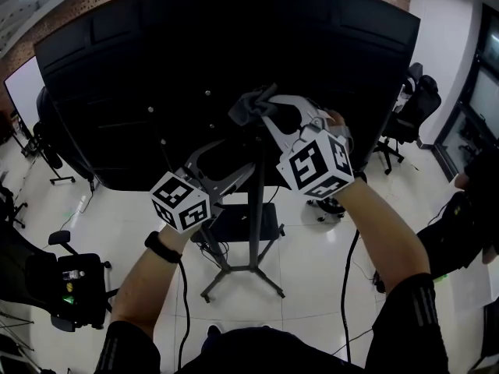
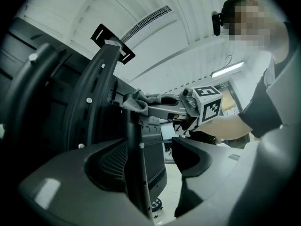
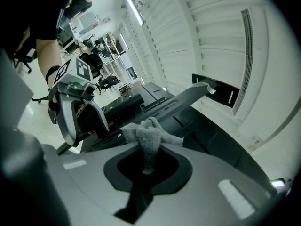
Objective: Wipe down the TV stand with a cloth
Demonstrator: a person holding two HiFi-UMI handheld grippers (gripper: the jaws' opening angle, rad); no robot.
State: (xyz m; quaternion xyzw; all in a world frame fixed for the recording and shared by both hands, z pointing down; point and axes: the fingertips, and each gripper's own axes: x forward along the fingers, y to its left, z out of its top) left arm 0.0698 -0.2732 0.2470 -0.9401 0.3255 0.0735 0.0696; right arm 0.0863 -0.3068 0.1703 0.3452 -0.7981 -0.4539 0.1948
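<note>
A big black TV shows its back on a wheeled TV stand. My right gripper is shut on a grey cloth and holds it against the mount at the top of the stand's pole. In the right gripper view, the cloth bunches out of the shut jaws of the right gripper, beside a bracket arm. My left gripper is lower on the left and open. Its jaws straddle the stand's pole with a gap showing. The cloth and right gripper show above.
The stand has a small shelf and splayed legs on a white floor with cables. Office chairs stand at the right and lower left. Another person is at the right edge.
</note>
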